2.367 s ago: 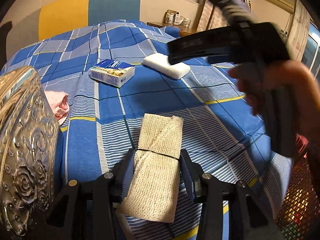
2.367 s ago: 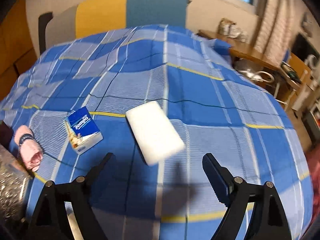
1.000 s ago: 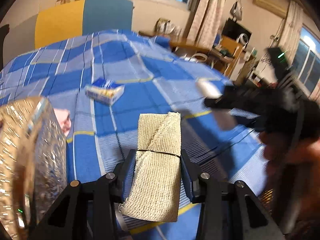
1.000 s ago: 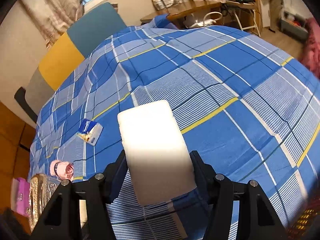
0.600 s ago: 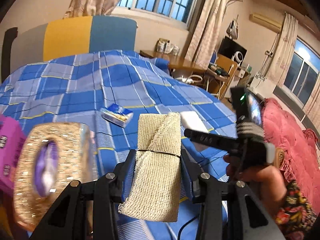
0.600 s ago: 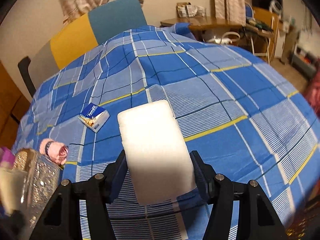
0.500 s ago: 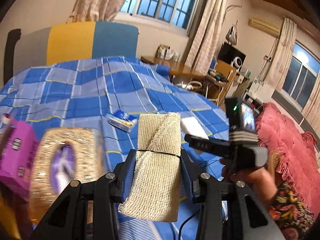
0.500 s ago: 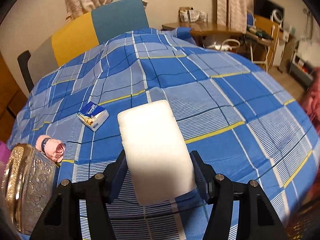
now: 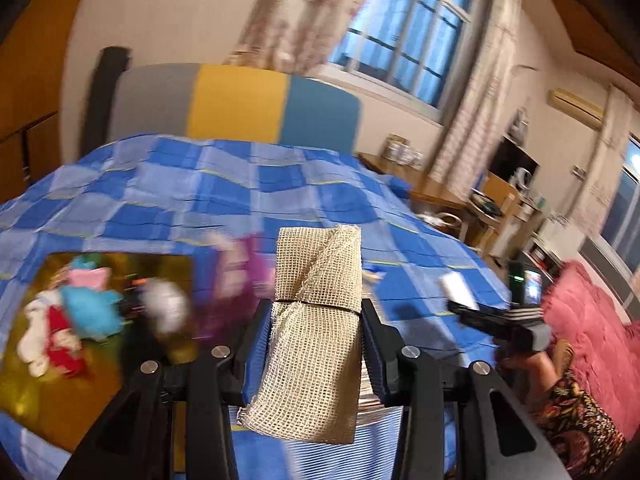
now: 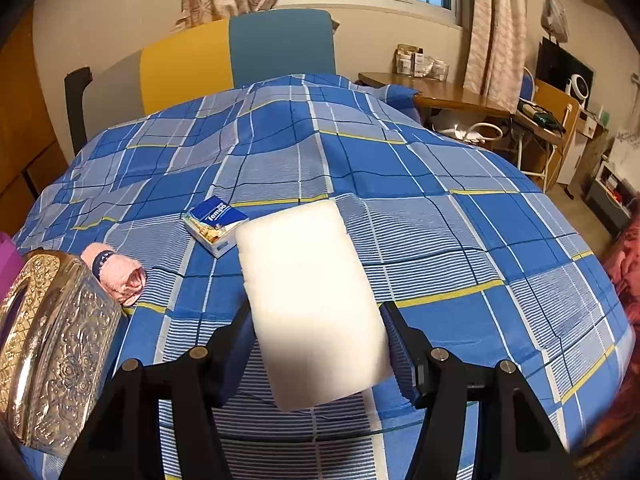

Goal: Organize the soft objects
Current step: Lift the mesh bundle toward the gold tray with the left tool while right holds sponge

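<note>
Soft beige mesh cloth roll (image 9: 316,332) was clamped between the left gripper (image 9: 314,344) fingers, raised above the blue plaid bedspread (image 9: 168,200). White rectangular foam sponge (image 10: 312,300) was clamped in the right gripper (image 10: 320,344).

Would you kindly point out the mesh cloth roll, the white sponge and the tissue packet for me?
mesh cloth roll (image 9: 316,320), left wrist view, on its banded middle.
white sponge (image 10: 310,300), right wrist view, centre of its top face.
tissue packet (image 10: 214,220), right wrist view, on its blue printed top.
</note>
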`<action>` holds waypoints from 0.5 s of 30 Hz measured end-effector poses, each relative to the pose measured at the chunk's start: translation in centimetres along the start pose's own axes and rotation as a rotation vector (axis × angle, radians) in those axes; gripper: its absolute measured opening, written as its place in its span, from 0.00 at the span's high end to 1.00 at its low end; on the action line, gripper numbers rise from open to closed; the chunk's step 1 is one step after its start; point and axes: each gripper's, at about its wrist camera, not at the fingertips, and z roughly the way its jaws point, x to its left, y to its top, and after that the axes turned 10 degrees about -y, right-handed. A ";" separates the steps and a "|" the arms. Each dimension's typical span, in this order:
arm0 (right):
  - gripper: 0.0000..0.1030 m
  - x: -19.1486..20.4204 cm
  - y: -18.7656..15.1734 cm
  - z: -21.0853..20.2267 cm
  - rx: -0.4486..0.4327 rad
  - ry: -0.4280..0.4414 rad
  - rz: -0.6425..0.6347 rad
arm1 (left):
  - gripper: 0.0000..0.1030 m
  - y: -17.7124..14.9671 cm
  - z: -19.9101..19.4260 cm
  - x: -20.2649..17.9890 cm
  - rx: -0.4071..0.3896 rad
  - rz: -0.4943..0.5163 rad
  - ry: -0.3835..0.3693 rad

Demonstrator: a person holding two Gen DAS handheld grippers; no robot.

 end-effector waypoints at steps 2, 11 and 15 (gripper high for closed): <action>0.40 -0.1 0.0 -0.2 -0.011 0.005 0.007 | 0.59 -0.3 -1.1 2.9 -0.002 -0.045 0.047; 0.40 -1.9 0.3 -0.5 -0.025 0.039 0.112 | 0.59 -3.9 -5.4 17.2 0.066 -0.300 0.266; 0.40 -2.3 0.3 -0.6 -0.033 0.041 0.131 | 0.59 -5.5 -5.8 21.4 0.108 -0.368 0.310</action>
